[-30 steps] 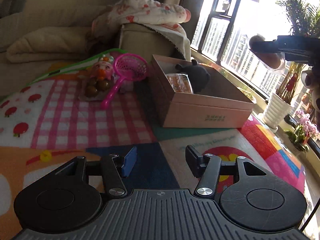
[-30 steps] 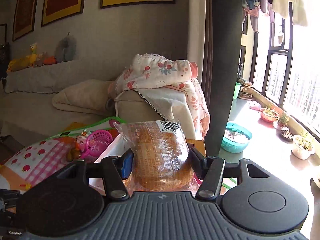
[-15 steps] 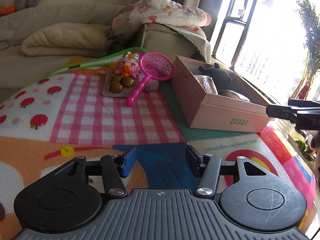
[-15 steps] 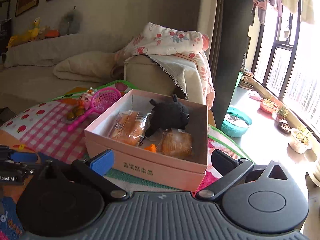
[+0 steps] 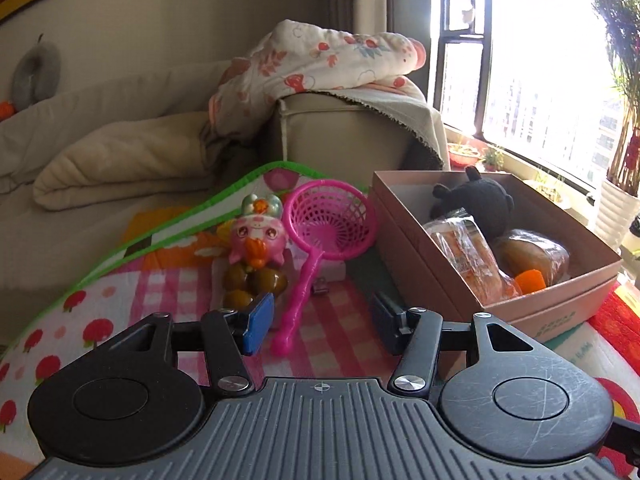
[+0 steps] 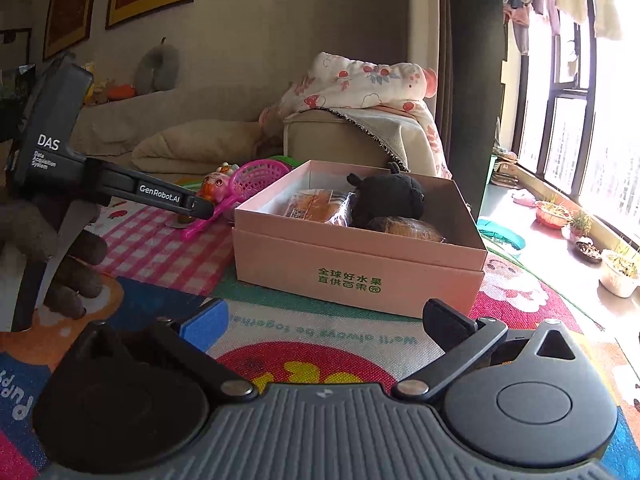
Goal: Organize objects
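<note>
A pink cardboard box (image 5: 576, 296) (image 6: 360, 264) stands on the play mat. It holds a black plush toy (image 5: 476, 200) (image 6: 388, 196) and two wrapped bread packs (image 5: 468, 252) (image 6: 316, 208). A pink toy net (image 5: 320, 236) (image 6: 240, 188) and a pink pig toy (image 5: 258, 240) (image 6: 212, 186) lie left of the box. My left gripper (image 5: 320, 318) is open and empty, low over the mat with the net's handle between its fingers' line. My right gripper (image 6: 324, 320) is wide open and empty in front of the box.
The colourful play mat (image 6: 320, 340) covers the floor. A beige sofa (image 5: 348, 132) with a flowered blanket (image 5: 320, 60) stands behind the box. Plant pots (image 6: 620, 272) line the window sill at right. The left hand-held tool (image 6: 120, 188) reaches in at left of the right wrist view.
My right gripper let the bread pack go into the box, opened wide and drew back. My left gripper moved forward to the pink net and pig toy.
</note>
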{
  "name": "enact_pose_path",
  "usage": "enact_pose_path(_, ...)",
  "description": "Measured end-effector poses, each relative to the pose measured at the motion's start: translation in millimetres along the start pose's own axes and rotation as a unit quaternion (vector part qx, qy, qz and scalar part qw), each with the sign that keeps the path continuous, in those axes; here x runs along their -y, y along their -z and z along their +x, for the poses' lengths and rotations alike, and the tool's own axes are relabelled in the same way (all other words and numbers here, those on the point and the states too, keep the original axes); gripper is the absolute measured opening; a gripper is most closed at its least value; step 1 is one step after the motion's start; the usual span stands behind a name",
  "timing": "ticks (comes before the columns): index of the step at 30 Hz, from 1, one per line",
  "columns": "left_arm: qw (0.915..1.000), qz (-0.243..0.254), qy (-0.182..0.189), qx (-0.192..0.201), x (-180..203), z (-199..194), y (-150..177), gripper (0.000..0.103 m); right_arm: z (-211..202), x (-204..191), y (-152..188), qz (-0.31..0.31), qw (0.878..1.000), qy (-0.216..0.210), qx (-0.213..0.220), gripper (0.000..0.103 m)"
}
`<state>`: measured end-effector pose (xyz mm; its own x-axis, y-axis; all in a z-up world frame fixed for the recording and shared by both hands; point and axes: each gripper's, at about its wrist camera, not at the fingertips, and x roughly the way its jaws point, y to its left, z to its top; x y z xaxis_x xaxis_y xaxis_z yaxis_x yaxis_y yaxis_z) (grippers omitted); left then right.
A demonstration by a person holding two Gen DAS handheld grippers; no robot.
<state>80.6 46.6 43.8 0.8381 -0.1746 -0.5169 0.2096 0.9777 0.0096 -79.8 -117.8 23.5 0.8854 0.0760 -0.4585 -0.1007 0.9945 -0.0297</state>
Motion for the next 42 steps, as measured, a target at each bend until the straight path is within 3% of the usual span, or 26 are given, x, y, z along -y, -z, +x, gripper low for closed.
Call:
enact_pose_path(3,0.9994,0.018,-0.025,0.013,4.3,24.6,-13.9,0.057,3.2,3.6,-0.4,0.011,1.0,-0.001,-0.008,0.103)
enact_pose_path(5,0.9985,0.03,-0.046,0.0,6.7,44.9,-19.8,0.043,3.8,5.6,-0.2,0.018,1.0,-0.002,-0.01,0.103)
enact_pose_path(6,0.9982,0.033,-0.049,-0.01,6.5,53.6,-20.8,0.031,3.7,6.2,-0.1,0.02,1.0,-0.002,-0.01,0.103)
enact_pose_path(7,0.9981,0.031,-0.049,-0.018,6.1,60.5,-21.0,0.027,3.2,6.5,0.6,0.021,1.0,-0.001,-0.009,0.103)
enact_pose_path(14,0.9992,0.028,-0.023,-0.015,13.3,62.2,-10.2,0.027,4.0,7.6,0.7,0.026,1.0,-0.004,-0.009,0.103)
enact_pose_path(19,0.999,0.026,-0.032,-0.019,16.8,73.1,-14.2,0.027,5.6,5.9,0.7,0.024,1.0,-0.001,-0.014,0.103)
enact_pose_path(23,0.9992,0.006,-0.024,-0.031,12.6,74.8,-20.7,0.016,7.1,6.6,0.5,0.024,1.0,-0.002,-0.019,0.103)
enact_pose_path(29,0.9984,-0.054,0.013,-0.004,-7.0,17.3,-4.8,0.015,9.9,8.2,-0.2,0.029,0.999,-0.005,-0.027,0.103)
enact_pose_path(36,0.9953,-0.095,0.002,-0.018,-36.3,-66.3,54.0,0.015,19.3,6.2,-1.4,0.025,0.998,-0.005,-0.056,0.103)
enact_pose_path(42,0.9937,-0.103,0.02,-0.041,-54.4,-83.2,82.2,0.016,24.9,-9.0,-14.5,-0.023,0.998,0.002,-0.061,0.103)
